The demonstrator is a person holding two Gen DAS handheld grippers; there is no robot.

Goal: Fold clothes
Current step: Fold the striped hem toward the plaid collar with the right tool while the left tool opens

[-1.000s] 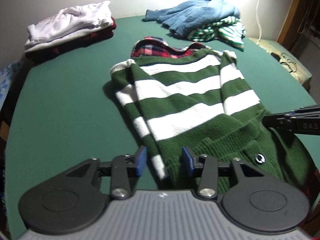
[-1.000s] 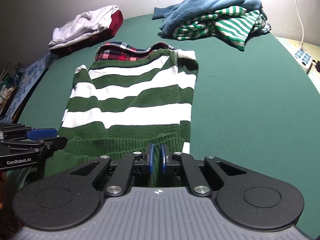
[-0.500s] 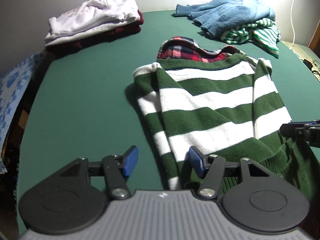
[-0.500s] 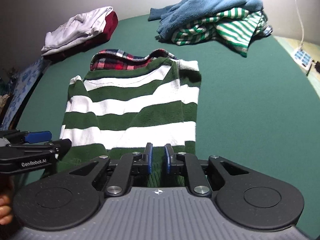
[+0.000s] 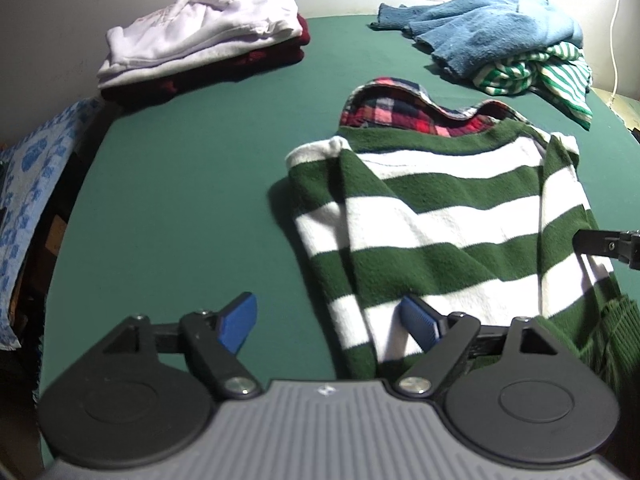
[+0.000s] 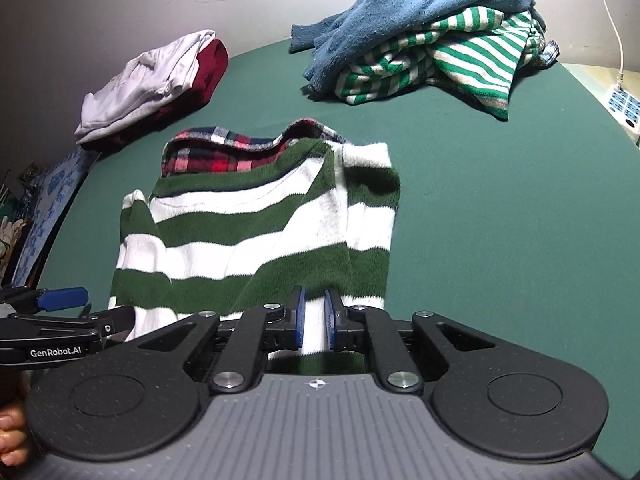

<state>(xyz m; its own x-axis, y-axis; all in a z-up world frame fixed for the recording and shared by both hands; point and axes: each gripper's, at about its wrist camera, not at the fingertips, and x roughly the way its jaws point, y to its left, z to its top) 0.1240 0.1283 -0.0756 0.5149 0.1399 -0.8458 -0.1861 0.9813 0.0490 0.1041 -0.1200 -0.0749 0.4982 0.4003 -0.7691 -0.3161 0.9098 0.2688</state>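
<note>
Green-and-white striped knit, the sweater (image 6: 256,232) lies on the green table (image 6: 500,220) directly ahead of both grippers, its sleeves folded in over the body and its near hem drawn up toward them. A red plaid shirt (image 6: 216,156) peeks out from under the sweater's far edge.

The right gripper (image 6: 314,320) is nearly closed, and it is closing, its blue pads pinching a fold of the sweater's near edge; a strip of white knit shows in the narrow gap between them. The left gripper (image 5: 332,324) stands wide and is opening: its right pad (image 5: 418,320) rests against the sweater's near left corner, the other pad hangs over bare table, and nothing is clamped between them. From the right wrist view the left gripper shows at the left edge, just beside the sweater's corner, with a person's fingers (image 6: 12,436) below it.

Farther ahead and to the left of the grippers sits a folded stack (image 5: 200,40), white garment on top of dark red ones, near the wall. Farther ahead and to the right is an unfolded heap: a blue sweater (image 6: 420,8) lying over a thin-striped green-and-white top (image 6: 460,64). Beyond that heap a white cable (image 6: 612,20) runs down the wall to a power strip (image 6: 624,104) off the table's right edge. A blue-patterned cloth (image 5: 36,168) hangs off the table's left side.
</note>
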